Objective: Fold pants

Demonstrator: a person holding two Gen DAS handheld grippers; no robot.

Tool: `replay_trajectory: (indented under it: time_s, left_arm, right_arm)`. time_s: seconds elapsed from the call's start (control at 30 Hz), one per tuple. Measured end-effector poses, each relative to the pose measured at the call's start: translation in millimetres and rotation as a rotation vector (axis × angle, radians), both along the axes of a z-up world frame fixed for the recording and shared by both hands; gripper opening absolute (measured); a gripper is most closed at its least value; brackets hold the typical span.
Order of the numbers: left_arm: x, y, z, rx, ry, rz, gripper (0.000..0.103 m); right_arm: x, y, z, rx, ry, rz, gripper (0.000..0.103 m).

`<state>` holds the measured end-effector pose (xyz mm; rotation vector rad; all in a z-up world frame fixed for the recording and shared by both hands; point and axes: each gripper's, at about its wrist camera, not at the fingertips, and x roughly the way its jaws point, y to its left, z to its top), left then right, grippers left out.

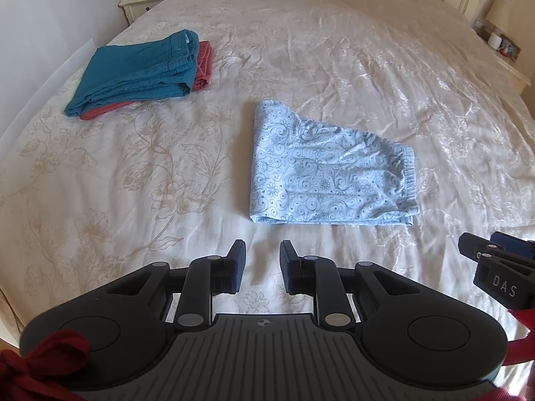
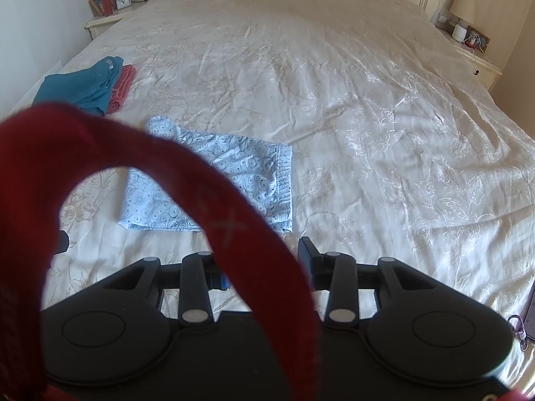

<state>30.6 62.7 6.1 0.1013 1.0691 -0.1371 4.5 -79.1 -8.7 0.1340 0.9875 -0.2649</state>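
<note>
Two grippers angled down over bedspread (image 1: 301, 67), near folded light-blue patterned pants (image 1: 321, 173): left gripper (image 1: 262, 264) narrowly parted, empty; right gripper (image 2: 267, 264) spread wide, empty, partly behind red strap (image 2: 234, 220).

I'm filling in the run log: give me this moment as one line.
folded pale-blue floral-print pants flat on cream bedspread | left gripper open, empty | right gripper open, empty | folded teal pants stacked aside

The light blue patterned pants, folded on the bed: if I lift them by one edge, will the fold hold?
Probably not. The light blue patterned pants look like thin, soft cloth lying in loose layers, so one lifted edge would likely let them droop open. They seem light. The bedspread looks satiny, so a push may slide them.
</note>
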Motion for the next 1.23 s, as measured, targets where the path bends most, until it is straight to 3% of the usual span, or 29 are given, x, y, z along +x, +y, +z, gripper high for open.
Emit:
replay_trajectory:
  time_s: [1.23]
  left_arm:
    - [4.1, -5.9, -3.8, 0.004, 0.004, -0.020, 0.022]
  right_arm:
    - [5.0, -2.4, -5.5, 0.018, 0.012, -0.011, 0.048]
